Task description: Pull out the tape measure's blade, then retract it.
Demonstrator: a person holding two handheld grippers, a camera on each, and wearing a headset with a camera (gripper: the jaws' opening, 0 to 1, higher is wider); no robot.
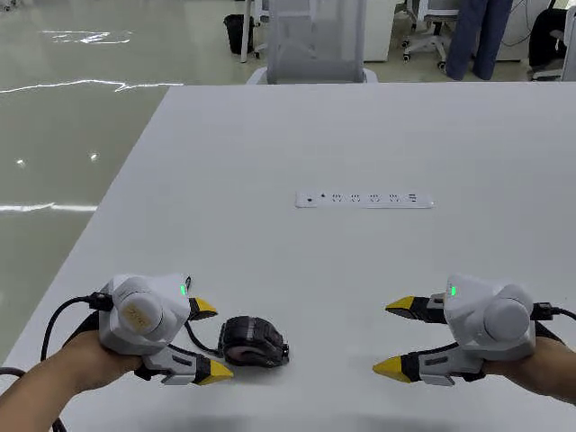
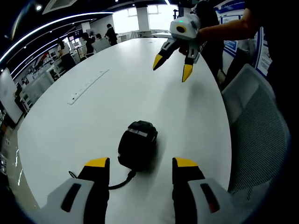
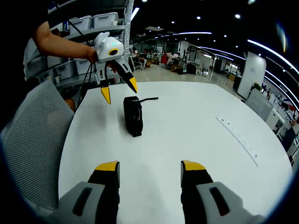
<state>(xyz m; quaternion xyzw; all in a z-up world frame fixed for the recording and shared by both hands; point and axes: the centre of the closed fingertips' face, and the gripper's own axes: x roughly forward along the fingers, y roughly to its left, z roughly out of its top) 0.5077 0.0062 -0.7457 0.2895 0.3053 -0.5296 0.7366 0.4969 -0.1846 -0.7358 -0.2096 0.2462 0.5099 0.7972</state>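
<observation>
- my left claw (image 1: 211, 340) has its jaws apart and holds nothing. the tape measure (image 1: 254, 340) lies on the worktop (image 1: 360, 135) just ahead of the yellow tips, not between them.
- my right claw (image 1: 394, 337) is spread wide and empty too, well apart from the tape measure, off to the right over bare worktop.
- the tape measure's black case sits near the worktop's near edge, and its wrist cord (image 2: 119, 182) trails back toward my left claw.
- i can see no blade out of the case. the hook end probably faces my right claw, though it is too small for me to be sure.
- by my reckoning nothing of the task is done: the case is not gripped and the blade is not drawn, so there is nothing to retract.
- what is left: clamp the case with the left, catch the blade tip with the right, pull it out, then let it run back in.
- the power strip (image 1: 364, 199) lies farther up the worktop, clear of all this.
</observation>
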